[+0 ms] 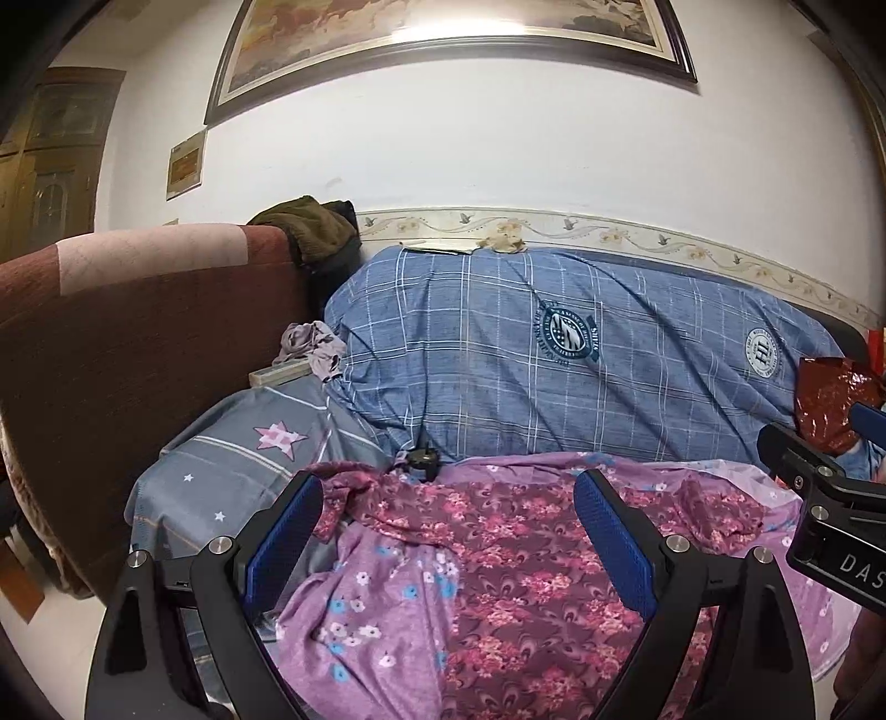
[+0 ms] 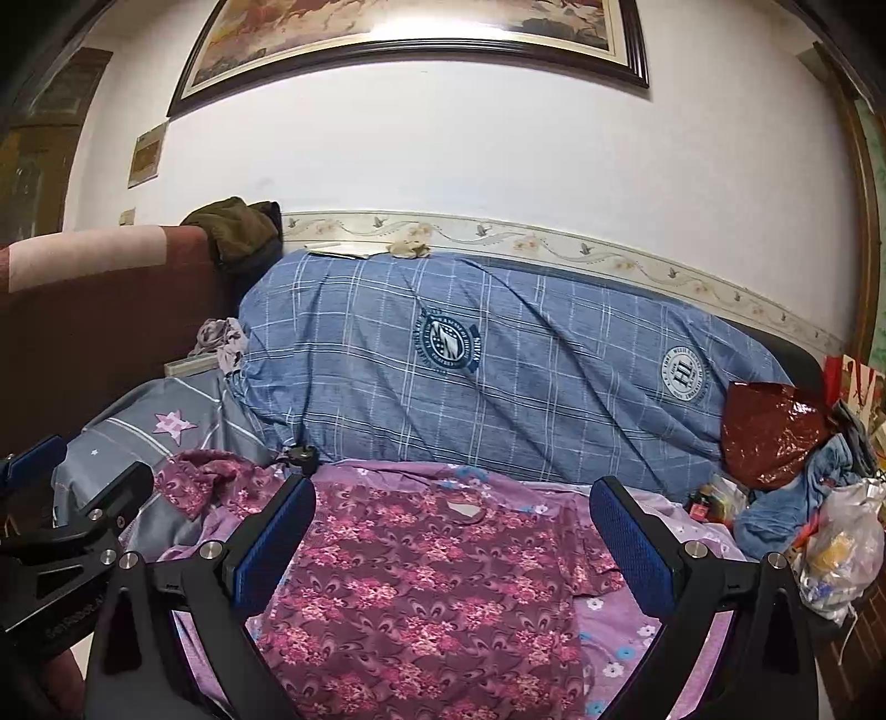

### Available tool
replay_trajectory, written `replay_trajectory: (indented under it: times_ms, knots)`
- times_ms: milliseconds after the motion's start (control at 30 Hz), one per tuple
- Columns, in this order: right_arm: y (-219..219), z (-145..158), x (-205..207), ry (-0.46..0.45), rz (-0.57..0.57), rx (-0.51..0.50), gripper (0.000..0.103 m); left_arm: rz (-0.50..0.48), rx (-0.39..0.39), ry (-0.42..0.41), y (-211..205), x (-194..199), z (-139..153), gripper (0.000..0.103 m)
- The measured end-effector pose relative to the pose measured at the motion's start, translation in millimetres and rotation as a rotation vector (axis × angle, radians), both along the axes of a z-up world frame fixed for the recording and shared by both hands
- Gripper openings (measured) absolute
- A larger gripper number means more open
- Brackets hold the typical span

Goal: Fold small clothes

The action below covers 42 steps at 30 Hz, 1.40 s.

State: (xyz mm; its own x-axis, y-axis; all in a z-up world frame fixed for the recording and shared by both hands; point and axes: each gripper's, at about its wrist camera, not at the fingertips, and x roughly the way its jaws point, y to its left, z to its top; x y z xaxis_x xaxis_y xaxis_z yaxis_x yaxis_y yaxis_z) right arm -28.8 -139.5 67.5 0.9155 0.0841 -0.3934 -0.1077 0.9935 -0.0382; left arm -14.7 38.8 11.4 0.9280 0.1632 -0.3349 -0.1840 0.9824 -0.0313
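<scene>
Surroundings: blue plaid cover (image 2: 526,376) behind; red foil bag (image 2: 775,437) and plastic bags (image 2: 841,554) at right; small black object (image 2: 302,457) at the garment's far edge. Maroon floral shirt (image 2: 421,587) lies flat on lilac sheet (image 2: 614,637). Left gripper (image 1: 448,531) and right gripper (image 2: 454,537) hover above the shirt, jaws spread wide, empty.

"DAS" on right tool (image 1: 819,498); "HL" on blue cover (image 2: 554,387).

A lived-in home room: a sofa draped in a blue checked sheet (image 2: 498,376) fills the middle, a framed painting (image 2: 410,39) hangs top centre, a wooden cabinet (image 1: 50,149) (upper left) stands nearby.
</scene>
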Motion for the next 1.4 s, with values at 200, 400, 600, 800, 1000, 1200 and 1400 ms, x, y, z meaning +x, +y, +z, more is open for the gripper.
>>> replay_trajectory:
  times_ms: [200, 400, 600, 800, 1000, 1200, 1400]
  knots:
    - [6.9, 0.0, 0.3, -0.003, 0.013, -0.003, 0.1, 0.003, -0.005, -0.006, 6.0, -1.9, -0.5, 0.093]
    - [6.8, -1.5, 1.0, -0.003, 0.019, -0.001, 0.1, 0.0, -0.003, -0.006, 7.4, -2.4, -0.6, 0.093]
    - [8.0, -2.9, 1.5, -0.001, 0.021, 0.002, 0.1, 0.0, -0.002, -0.006, 7.1, -1.9, -1.5, 0.093]
    - [5.4, -10.8, 10.7, 0.017, 0.026, 0.008, 0.1, -0.002, 0.004, 0.012, 3.4, 11.2, -6.7, 0.093]
    - [-4.5, -36.8, 35.6, 0.073, 0.002, 0.013, 0.1, -0.001, 0.008, 0.097, -14.9, 72.5, -32.7, 0.093]
    - [-38.4, -111.4, 102.8, 0.201, -0.018, 0.042, 0.1, -0.007, -0.048, 0.222, -40.0, 185.2, -80.5, 0.092]
    - [-146.5, -197.6, 175.1, 0.324, -0.165, 0.148, 0.099, -0.019, -0.112, 0.349, -58.1, 292.2, -140.7, 0.092]
